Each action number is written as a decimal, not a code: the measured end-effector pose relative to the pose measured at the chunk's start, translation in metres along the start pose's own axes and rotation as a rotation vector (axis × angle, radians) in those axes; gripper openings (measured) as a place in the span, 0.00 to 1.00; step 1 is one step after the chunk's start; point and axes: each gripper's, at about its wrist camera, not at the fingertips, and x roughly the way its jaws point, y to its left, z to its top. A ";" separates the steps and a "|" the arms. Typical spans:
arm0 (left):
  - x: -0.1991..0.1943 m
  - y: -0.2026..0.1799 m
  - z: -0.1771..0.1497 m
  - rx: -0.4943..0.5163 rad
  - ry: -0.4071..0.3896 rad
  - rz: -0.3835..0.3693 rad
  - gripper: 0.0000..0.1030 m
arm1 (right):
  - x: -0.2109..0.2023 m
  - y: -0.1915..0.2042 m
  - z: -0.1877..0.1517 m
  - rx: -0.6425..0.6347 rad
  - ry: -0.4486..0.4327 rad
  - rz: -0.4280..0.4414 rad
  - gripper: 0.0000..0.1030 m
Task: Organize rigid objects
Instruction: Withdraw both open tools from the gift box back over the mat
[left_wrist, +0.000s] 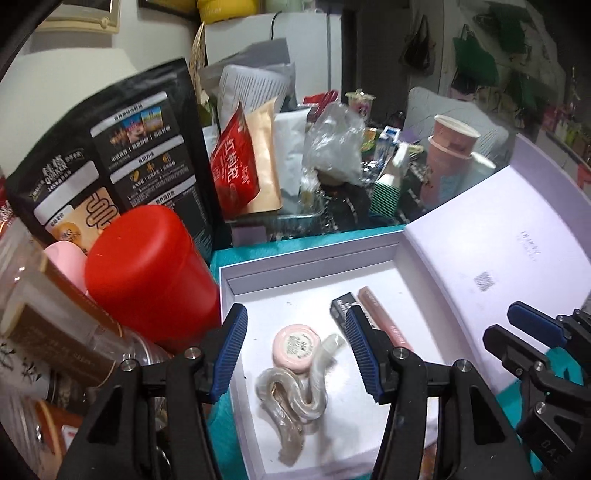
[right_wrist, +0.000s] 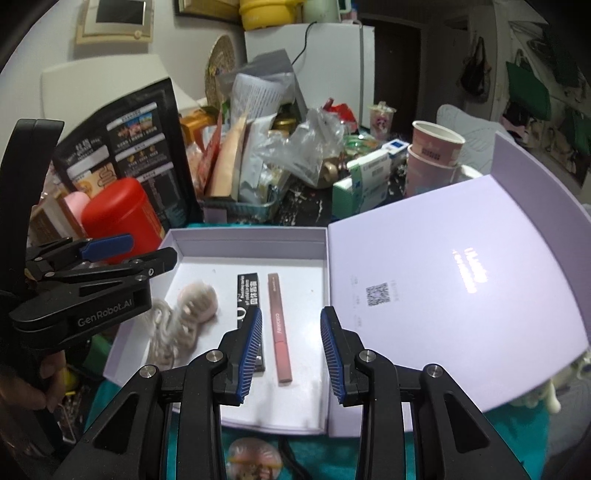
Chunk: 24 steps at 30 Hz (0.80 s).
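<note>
Right gripper (right_wrist: 291, 354), fingers apart and empty, hovers over the pink tube (right_wrist: 279, 328) by the box's (right_wrist: 251, 236) right wall, its long axis running front to back. Left gripper (left_wrist: 299, 354) (also spread) hovers above the clear hair claw (left_wrist: 291, 398).

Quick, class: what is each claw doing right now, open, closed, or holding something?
Left claw: open, holding nothing, above the hair clip in the white box.
Right claw: open, holding nothing, above the pink lip pencil.
</note>
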 end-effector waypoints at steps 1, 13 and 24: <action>-0.005 -0.001 -0.001 -0.001 -0.005 -0.011 0.53 | -0.005 0.000 0.000 0.000 -0.009 0.001 0.35; -0.075 -0.013 -0.019 -0.003 -0.100 -0.081 0.53 | -0.066 0.003 -0.013 -0.009 -0.108 0.023 0.40; -0.108 -0.018 -0.048 -0.008 -0.118 -0.164 0.53 | -0.104 0.012 -0.039 -0.065 -0.151 0.057 0.52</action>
